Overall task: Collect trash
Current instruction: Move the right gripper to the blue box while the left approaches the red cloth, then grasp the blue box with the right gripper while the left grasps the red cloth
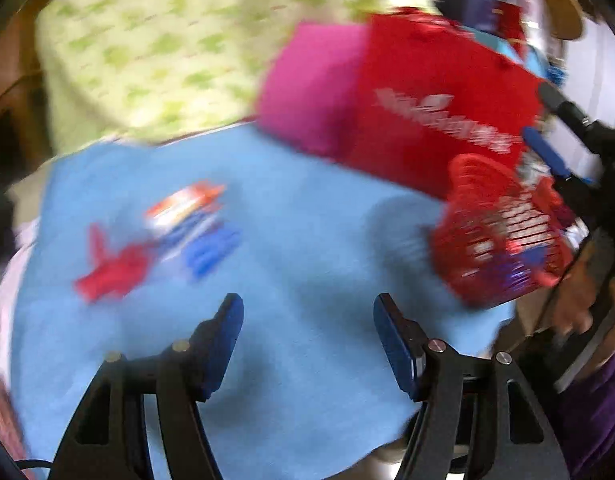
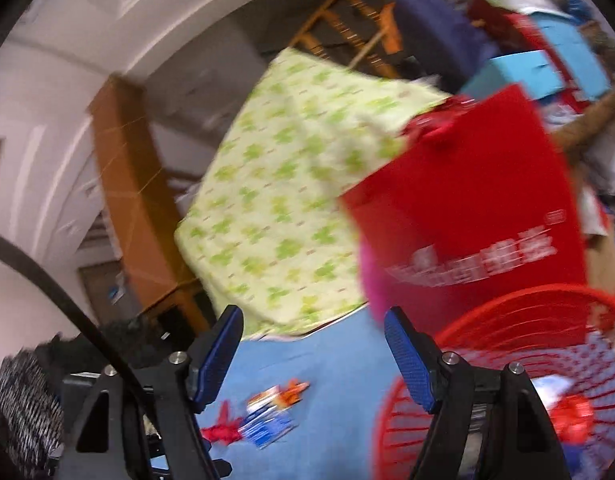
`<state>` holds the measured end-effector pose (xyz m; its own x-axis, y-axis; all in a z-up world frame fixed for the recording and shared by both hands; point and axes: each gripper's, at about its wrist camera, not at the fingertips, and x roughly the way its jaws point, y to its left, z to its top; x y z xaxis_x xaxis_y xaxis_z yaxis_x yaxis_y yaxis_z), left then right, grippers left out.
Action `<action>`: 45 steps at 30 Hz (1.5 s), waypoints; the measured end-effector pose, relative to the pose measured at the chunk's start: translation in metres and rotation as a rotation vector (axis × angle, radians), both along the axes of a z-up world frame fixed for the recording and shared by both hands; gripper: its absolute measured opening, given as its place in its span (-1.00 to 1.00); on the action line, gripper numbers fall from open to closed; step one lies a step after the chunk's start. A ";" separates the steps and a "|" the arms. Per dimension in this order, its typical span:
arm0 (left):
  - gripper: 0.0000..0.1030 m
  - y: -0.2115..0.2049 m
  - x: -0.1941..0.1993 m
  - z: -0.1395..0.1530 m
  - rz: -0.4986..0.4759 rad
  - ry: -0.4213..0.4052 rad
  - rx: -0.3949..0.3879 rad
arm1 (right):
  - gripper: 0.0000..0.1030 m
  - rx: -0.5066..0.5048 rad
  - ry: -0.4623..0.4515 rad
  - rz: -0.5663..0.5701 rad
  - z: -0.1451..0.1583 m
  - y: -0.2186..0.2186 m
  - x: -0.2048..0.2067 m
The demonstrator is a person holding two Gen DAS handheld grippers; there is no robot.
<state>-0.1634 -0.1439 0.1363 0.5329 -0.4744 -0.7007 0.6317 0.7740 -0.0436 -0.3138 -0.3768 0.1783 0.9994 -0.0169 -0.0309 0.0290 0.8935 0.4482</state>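
Blurred wrappers lie together on the blue cloth [image 1: 291,264]: a crumpled red one [image 1: 111,270], a white, orange and blue packet [image 1: 183,210] and a blue piece [image 1: 213,250]. My left gripper [image 1: 308,312] hangs open above the cloth, right of and nearer than them, with nothing between its pads. A red mesh basket [image 1: 503,236] with trash inside stands at the right. In the right wrist view the same wrappers [image 2: 263,416] lie low on the cloth, and the basket [image 2: 519,364] sits at lower right. My right gripper [image 2: 313,324] is open and empty beside the basket's rim.
A red paper bag [image 1: 439,108] with white lettering and a pink side stands behind the basket. A green-patterned cushion [image 1: 155,48] lies behind the cloth. A person's hand [image 1: 575,300] holds the other gripper at the right edge. Boxes [image 2: 519,68] and clutter pile up behind the bag.
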 end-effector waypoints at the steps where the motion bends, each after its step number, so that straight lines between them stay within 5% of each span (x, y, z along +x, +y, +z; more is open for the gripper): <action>1: 0.33 0.020 0.005 -0.005 0.046 0.004 0.009 | 0.53 0.007 0.025 0.040 -0.003 0.009 0.013; 7: 0.33 0.104 0.031 -0.027 0.242 0.038 0.009 | 0.55 0.146 0.250 0.270 -0.042 0.054 0.096; 13: 0.33 0.153 0.059 -0.043 0.360 0.078 -0.030 | 0.55 0.239 0.466 0.358 -0.090 0.091 0.162; 22: 0.33 0.173 0.100 -0.055 0.379 0.076 0.000 | 0.55 0.502 0.639 0.420 -0.161 0.099 0.239; 30: 0.41 0.166 0.159 -0.050 0.334 0.056 0.031 | 0.66 0.731 0.723 0.347 -0.203 0.089 0.282; 40: 0.43 0.138 0.222 -0.066 0.261 0.117 0.013 | 0.74 0.633 0.722 0.321 -0.196 0.095 0.324; 45: 0.43 0.125 0.242 -0.085 0.207 0.196 -0.014 | 0.74 0.508 0.741 0.299 -0.190 0.109 0.332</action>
<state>0.0783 -0.0188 0.0511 0.4746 -0.3797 -0.7941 0.4387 0.8842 -0.1605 0.0181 -0.2678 -0.0114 0.6831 0.4265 -0.5928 0.2636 0.6130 0.7448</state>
